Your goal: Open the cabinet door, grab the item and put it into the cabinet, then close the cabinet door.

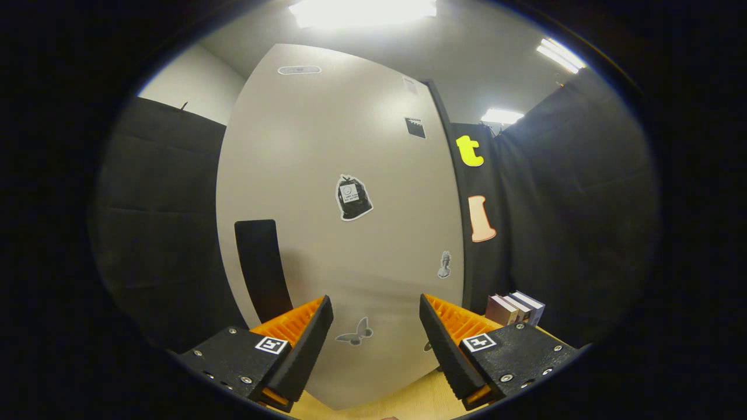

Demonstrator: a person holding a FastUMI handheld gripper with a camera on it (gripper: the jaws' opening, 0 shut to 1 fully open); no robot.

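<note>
The pale grey cabinet door [344,233] stands closed right ahead of me and carries several stickers. Its dark vertical handle [262,268] sits on the door's left side, just beyond my left finger. My gripper [376,309] is open and holds nothing; a butterfly sticker [355,335] shows on the door between the fingers. A few upright books [516,308] stand on the wooden surface [408,402] to the right of the cabinet, just beyond my right finger.
Black cloth walls close the booth on the left [157,233] and right [572,221] of the cabinet. Ceiling lights [362,11] glow overhead. The light wooden surface runs under the fingers up to the cabinet's base.
</note>
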